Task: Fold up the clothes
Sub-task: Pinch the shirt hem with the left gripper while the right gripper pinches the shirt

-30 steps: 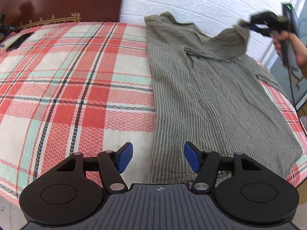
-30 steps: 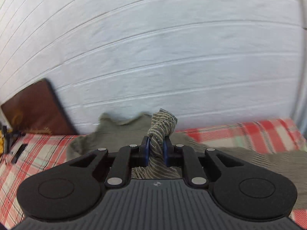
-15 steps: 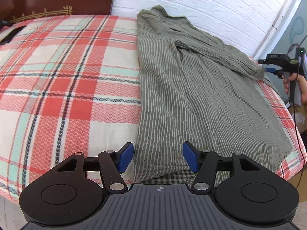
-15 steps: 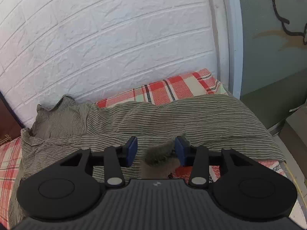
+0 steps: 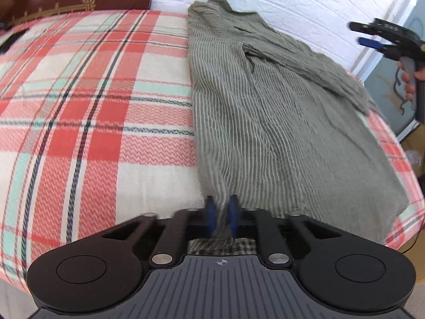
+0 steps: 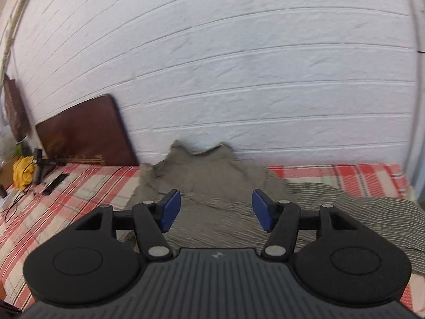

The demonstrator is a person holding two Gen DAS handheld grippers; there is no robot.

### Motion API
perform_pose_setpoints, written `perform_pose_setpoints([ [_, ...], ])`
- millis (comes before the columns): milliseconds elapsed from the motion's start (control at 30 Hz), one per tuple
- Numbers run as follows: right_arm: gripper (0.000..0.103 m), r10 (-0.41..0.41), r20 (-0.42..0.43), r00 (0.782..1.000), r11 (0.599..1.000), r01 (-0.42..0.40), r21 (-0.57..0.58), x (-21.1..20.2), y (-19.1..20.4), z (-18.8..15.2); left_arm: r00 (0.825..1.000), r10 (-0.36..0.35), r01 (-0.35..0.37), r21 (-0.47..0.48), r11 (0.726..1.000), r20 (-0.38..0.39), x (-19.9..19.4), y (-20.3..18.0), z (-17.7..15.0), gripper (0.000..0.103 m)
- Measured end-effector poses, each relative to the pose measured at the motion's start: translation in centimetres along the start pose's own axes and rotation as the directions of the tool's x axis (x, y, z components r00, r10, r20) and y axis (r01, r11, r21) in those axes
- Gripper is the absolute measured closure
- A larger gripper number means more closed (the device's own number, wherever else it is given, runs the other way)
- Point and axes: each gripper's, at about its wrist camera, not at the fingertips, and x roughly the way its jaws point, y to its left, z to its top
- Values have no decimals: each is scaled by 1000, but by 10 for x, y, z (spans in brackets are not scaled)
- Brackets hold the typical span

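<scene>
i'm pinching the near hem of the striped green shirt (image 5: 265, 122) with my left gripper (image 5: 220, 216), its blue pads closed tight on a bunch of the fabric. the shirt is lying spread along the right side of the plaid bed cover (image 5: 93, 111), reaching up to the white brick wall (image 6: 239, 66). my right gripper (image 6: 216, 210) is hovering above the shirt, jaws standing wide apart and holding nothing.

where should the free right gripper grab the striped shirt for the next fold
Probably the near right hem corner of the striped shirt, coming in low from the bed's near edge. The left gripper is already shut on the near left hem, so this matches it, and that corner lies flat at the plaid bedspread edge. The right gripper hangs open above the collar end.
</scene>
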Motion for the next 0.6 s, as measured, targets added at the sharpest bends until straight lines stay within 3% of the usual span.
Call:
perform_pose_setpoints([
  [300, 39, 80, -169, 982, 982, -107, -156, 86, 69, 28, 1000, 6, -6, -14, 1000, 21, -12, 7, -22, 101],
  [333, 38, 85, -188, 978, 980, -117, -163, 98, 74, 32, 1000, -2, 2, -15, 1000, 20, -13, 8, -21, 79],
  [467, 39, 103, -248, 963, 962, -160, -220, 149, 102, 47, 998, 25, -24, -4, 1000, 53, -15, 11, -11, 43],
  [600, 39, 89, -294, 952, 941, -177, -288, 205, 133, 56, 997, -11, 9, 20, 1000, 81, -9, 14, 5, 40],
])
